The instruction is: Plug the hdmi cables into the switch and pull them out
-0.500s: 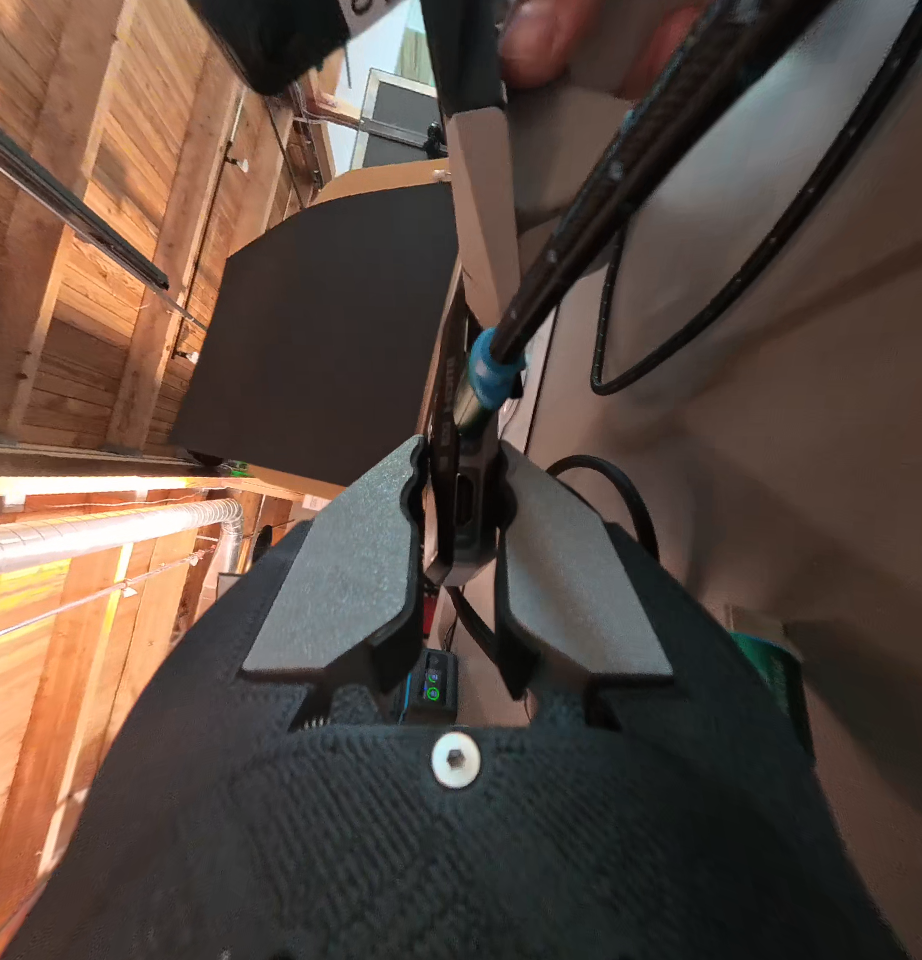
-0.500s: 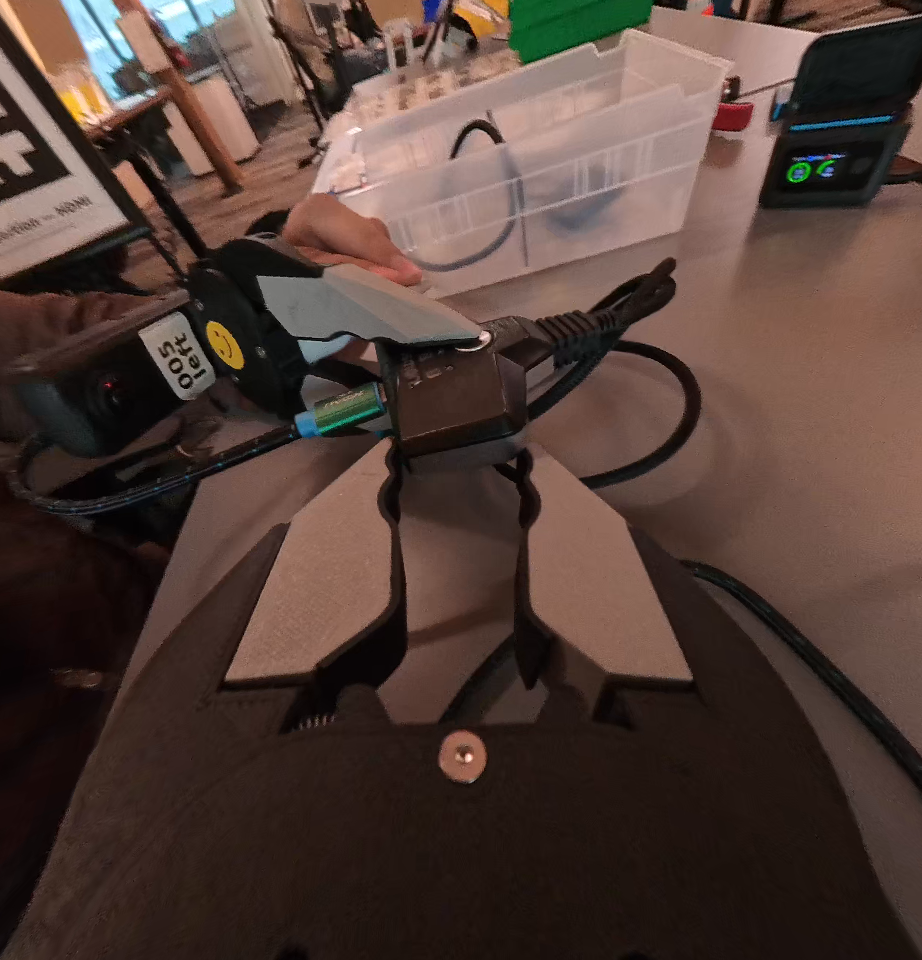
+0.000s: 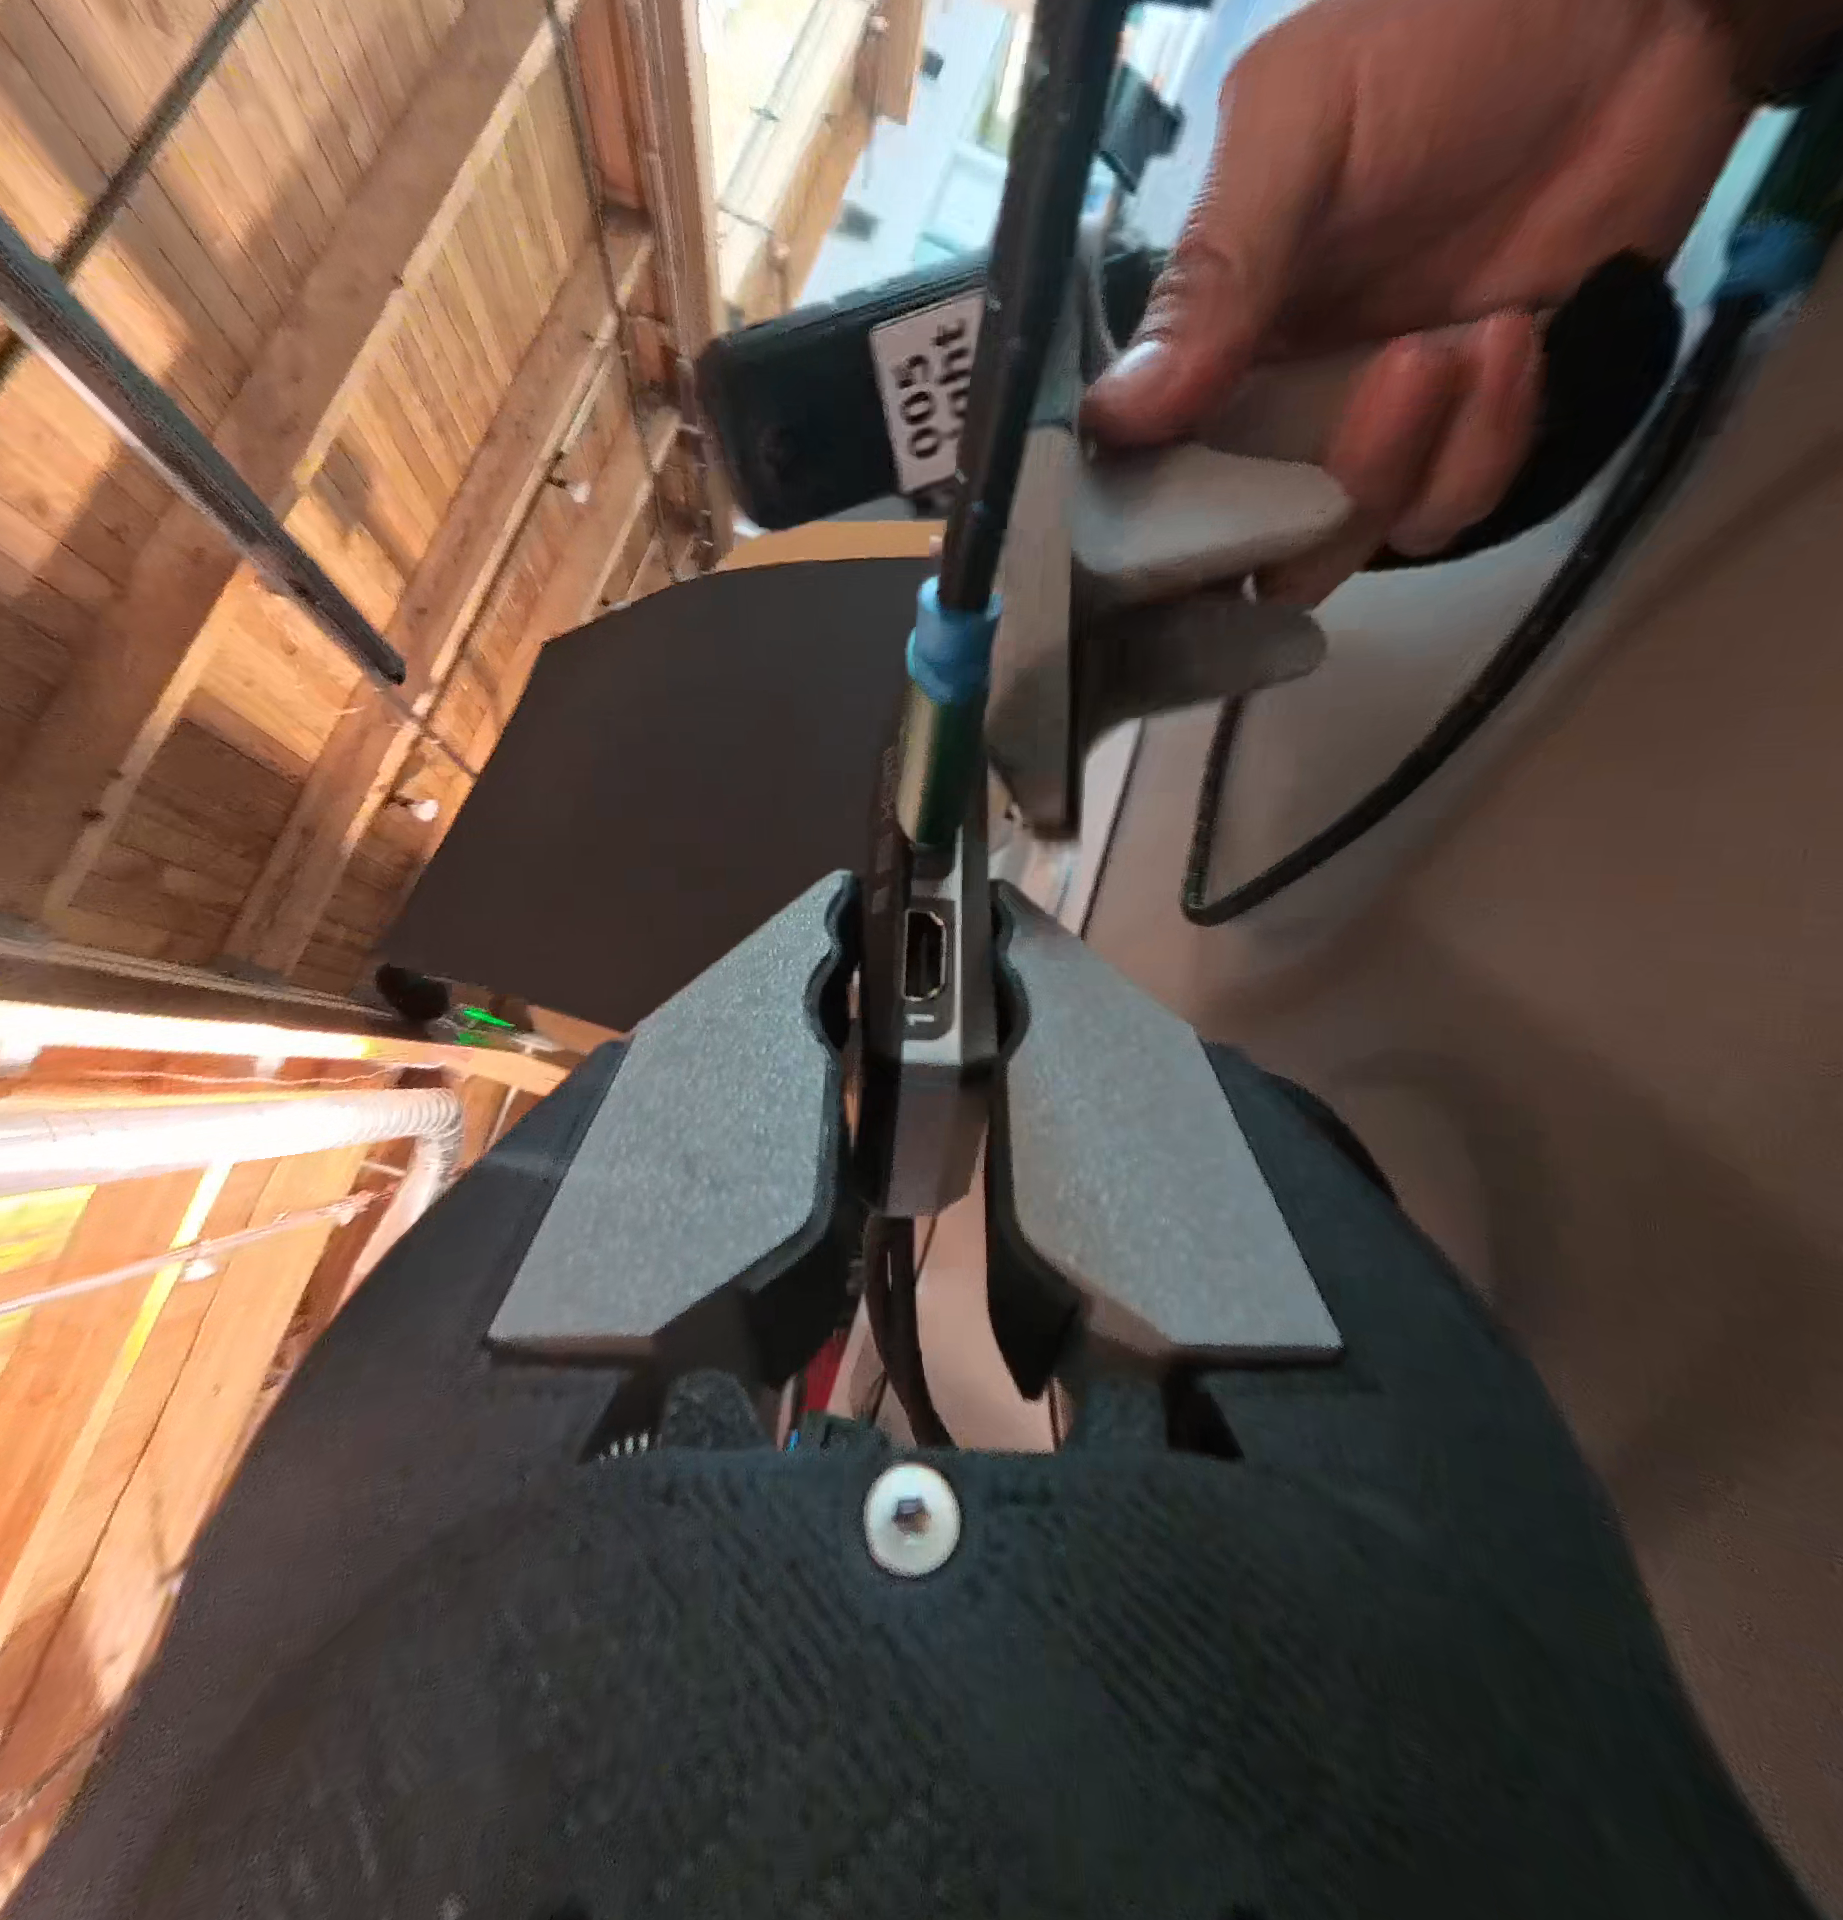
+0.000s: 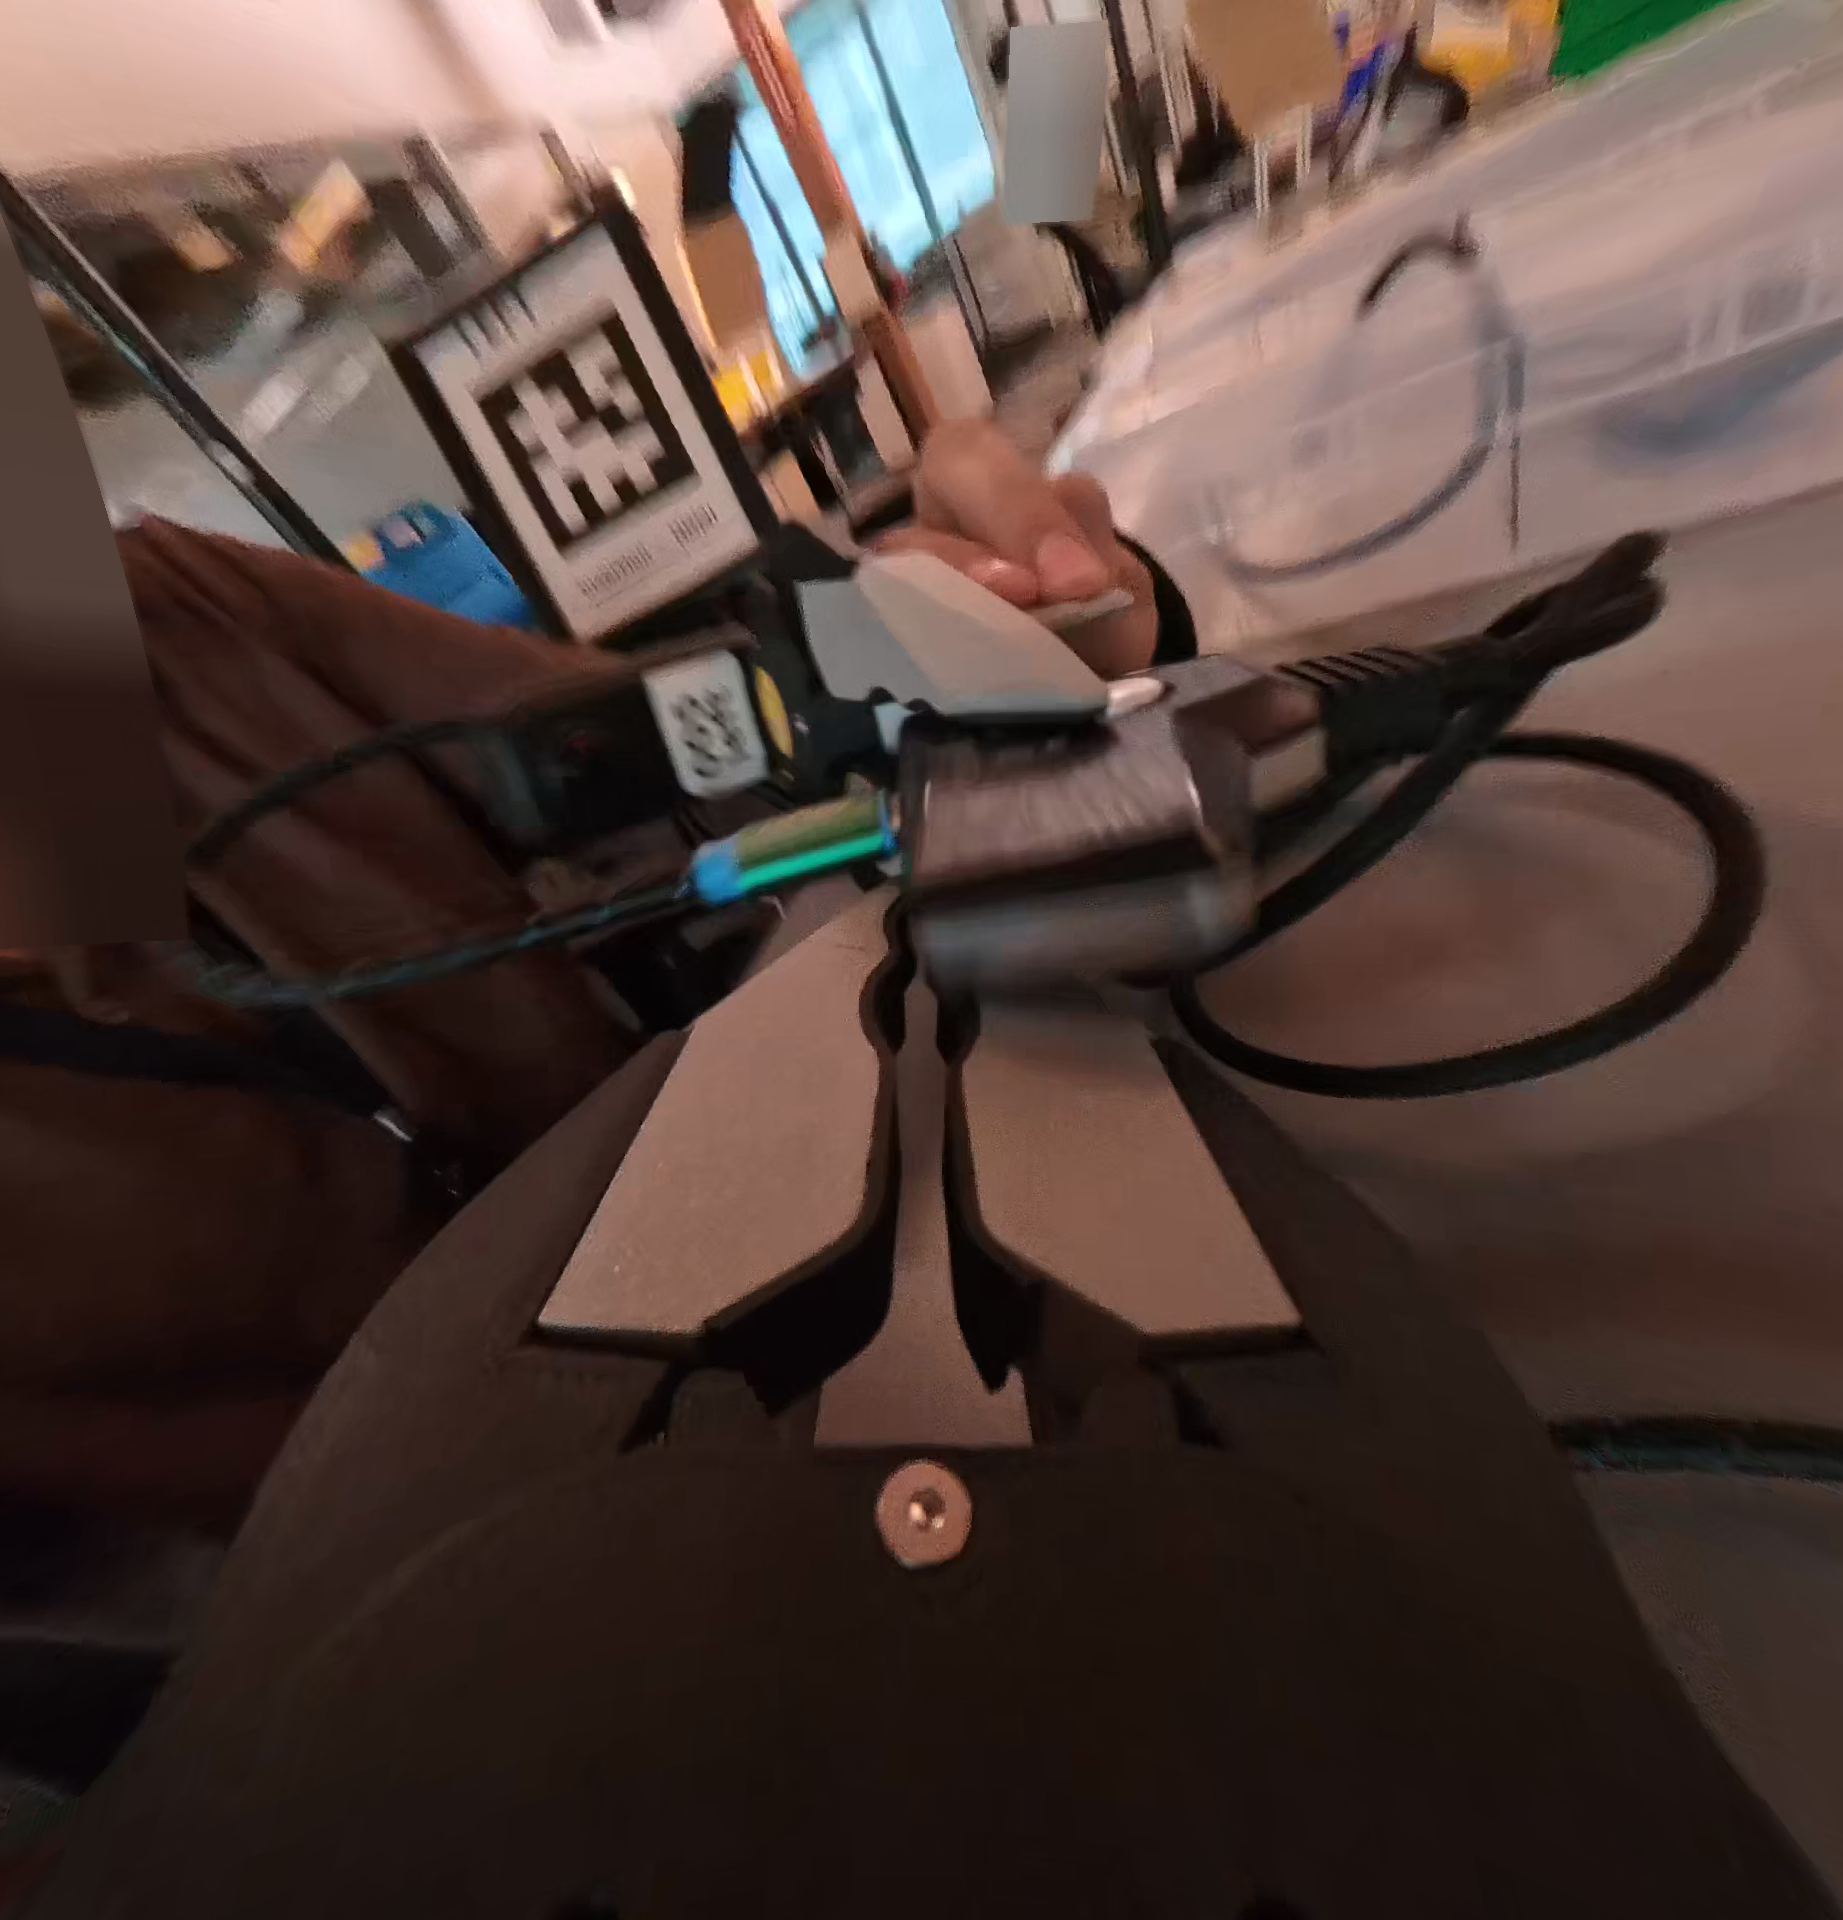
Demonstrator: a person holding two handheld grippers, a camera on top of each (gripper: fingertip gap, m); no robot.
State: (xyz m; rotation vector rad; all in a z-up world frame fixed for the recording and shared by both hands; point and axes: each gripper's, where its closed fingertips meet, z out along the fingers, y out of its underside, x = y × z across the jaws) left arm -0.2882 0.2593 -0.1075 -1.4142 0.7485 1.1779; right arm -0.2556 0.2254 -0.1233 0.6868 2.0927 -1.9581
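Note:
My left gripper is shut on the dark HDMI switch, which stands on edge between its fingers with an empty port facing the camera. A cable with a green metal plug and a blue collar sits in the switch above that port. In the right wrist view the switch is held above the table, with the green plug on its left side and a black plug on its right. My right gripper is shut and empty, just in front of the switch's left corner.
A thick black cable loops on the grey table under the switch. A clear plastic bin stands behind. A black-and-white marker board stands at the back left. A person's hands hold both grippers. My hands' fingertips stand some 5 cm from each other.
My right gripper has closed its fingers and shifted left, off the switch's middle. My left gripper still holds the switch, now turned with the port in plain view.

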